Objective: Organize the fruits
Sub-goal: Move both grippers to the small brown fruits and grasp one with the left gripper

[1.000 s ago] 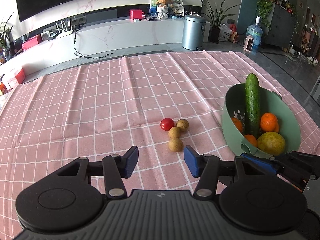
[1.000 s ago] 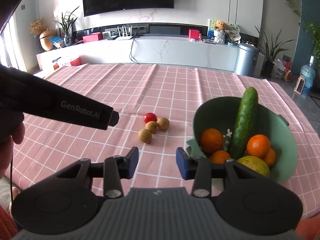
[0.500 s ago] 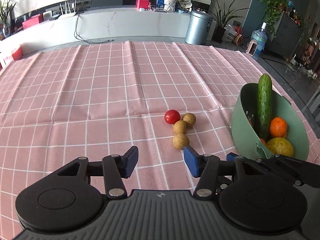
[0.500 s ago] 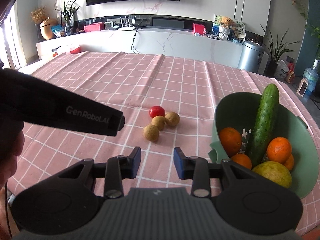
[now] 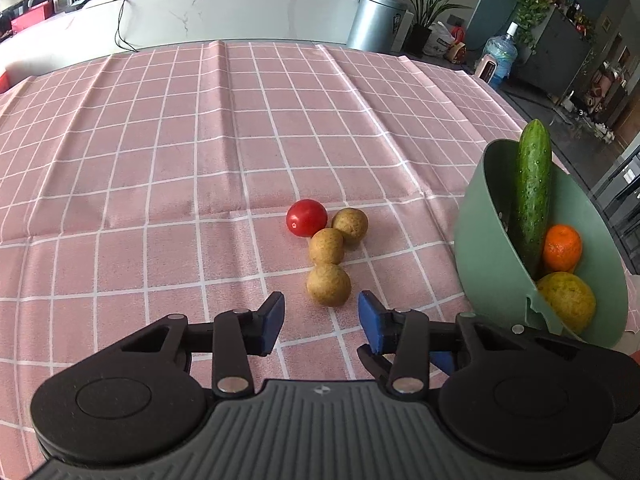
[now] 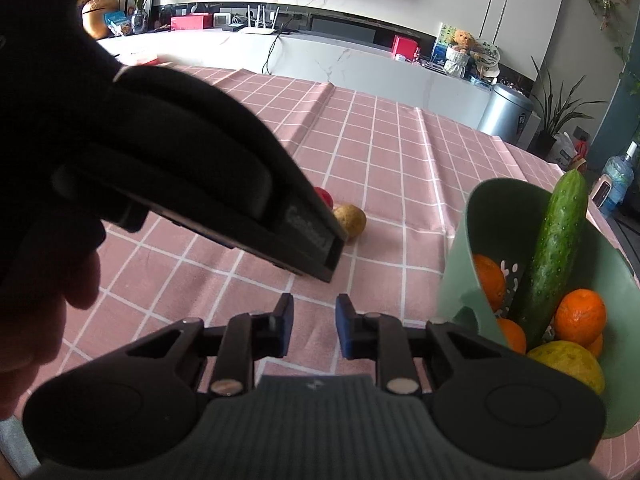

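A red tomato (image 5: pixel 306 217) and three small brown round fruits lie together on the pink checked cloth (image 5: pixel 160 184). The nearest brown fruit (image 5: pixel 328 284) sits just ahead of my left gripper (image 5: pixel 320 318), which is open and empty. A green bowl (image 5: pixel 476 240) at the right holds a cucumber (image 5: pixel 533 196), oranges (image 5: pixel 562 248) and a yellow-green fruit (image 5: pixel 566 302). My right gripper (image 6: pixel 314 330) is open and empty beside the bowl (image 6: pixel 456 280). In the right wrist view the left gripper's body (image 6: pixel 180 176) hides most of the loose fruits; one brown fruit (image 6: pixel 352 220) shows.
The table's far edge faces a white counter (image 5: pixel 240 12) and a metal bin (image 5: pixel 376 20). The bowl stands near the table's right edge. My hand (image 6: pixel 44 304) holds the left gripper's handle at the left of the right wrist view.
My left gripper has moved forward and down toward the loose fruits, which look larger and closer. My right gripper has moved forward too, and its jaws have narrowed a little.
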Available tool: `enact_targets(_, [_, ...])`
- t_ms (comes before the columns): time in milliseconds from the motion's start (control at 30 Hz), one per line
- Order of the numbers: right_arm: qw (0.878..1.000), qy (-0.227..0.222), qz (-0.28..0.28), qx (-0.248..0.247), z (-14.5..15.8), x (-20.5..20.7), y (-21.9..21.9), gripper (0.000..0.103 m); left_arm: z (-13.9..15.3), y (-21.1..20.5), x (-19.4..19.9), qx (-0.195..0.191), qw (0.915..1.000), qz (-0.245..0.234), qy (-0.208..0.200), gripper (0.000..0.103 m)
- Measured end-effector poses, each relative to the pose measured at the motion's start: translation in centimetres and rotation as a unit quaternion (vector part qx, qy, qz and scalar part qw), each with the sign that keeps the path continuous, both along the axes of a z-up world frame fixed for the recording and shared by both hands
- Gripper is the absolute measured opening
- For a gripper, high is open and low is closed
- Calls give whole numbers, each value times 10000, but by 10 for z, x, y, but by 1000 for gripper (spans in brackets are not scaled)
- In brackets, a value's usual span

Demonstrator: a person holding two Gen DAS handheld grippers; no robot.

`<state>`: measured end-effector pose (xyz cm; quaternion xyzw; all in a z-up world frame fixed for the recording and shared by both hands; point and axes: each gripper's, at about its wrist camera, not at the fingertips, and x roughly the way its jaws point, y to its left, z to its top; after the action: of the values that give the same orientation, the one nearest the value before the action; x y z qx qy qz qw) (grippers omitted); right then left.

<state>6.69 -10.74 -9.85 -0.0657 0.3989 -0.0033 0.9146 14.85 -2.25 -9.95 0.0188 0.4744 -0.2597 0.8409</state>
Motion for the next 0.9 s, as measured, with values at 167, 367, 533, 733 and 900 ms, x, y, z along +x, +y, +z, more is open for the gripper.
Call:
enact_targets(167, [9999, 80, -47, 109, -3, 5, -3, 15, -5, -6, 6, -20, 10000, -53, 52, 38])
enact_targets(367, [9999, 90, -52, 128, -4, 10, -6, 15, -5, -6, 6, -34, 9999, -102, 11, 27])
enact_targets(533, [9999, 102, -61, 121, -4, 10, -8, 16, 6, 1, 3, -67, 9998, -65, -165, 26])
enact_targets(733, [9998, 54, -106, 156, -3, 13, -6, 16, 20, 13, 1, 103, 9992, 98, -386, 24])
enact_targets(900, [9996, -116, -173, 204, -1, 20, 0, 16, 25, 37, 7, -24, 9979, 536, -356, 24])
